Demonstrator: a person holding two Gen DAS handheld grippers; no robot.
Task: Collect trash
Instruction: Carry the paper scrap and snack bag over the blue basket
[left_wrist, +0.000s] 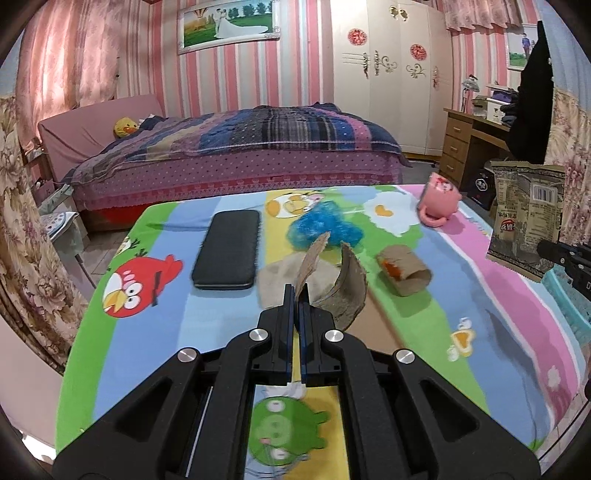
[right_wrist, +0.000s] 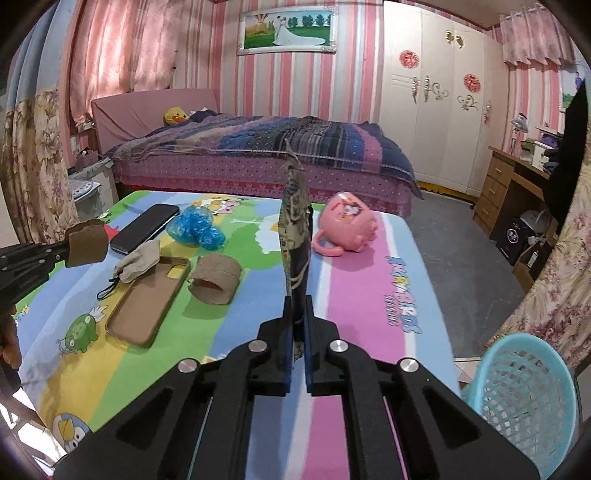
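Note:
My left gripper (left_wrist: 297, 295) is shut on a torn brown cardboard piece (left_wrist: 343, 280) and holds it above the table; it also shows at the left of the right wrist view (right_wrist: 86, 243). My right gripper (right_wrist: 298, 306) is shut on a snack wrapper (right_wrist: 295, 229) held upright, which shows in the left wrist view (left_wrist: 528, 214) at the right. A cardboard roll (left_wrist: 404, 271) (right_wrist: 216, 278) and a crumpled blue plastic bag (left_wrist: 321, 227) (right_wrist: 195, 227) lie on the cartoon tablecloth (left_wrist: 498, 295). A blue mesh basket (right_wrist: 524, 402) stands at the table's right.
A black phone (left_wrist: 227, 254) (right_wrist: 144, 229), a tan phone case (right_wrist: 147, 299), a beige cloth (right_wrist: 138, 260) and a tipped pink mug (left_wrist: 439, 201) (right_wrist: 345, 225) lie on the table. A bed (left_wrist: 236, 155) stands behind, a desk (left_wrist: 476, 140) at the right.

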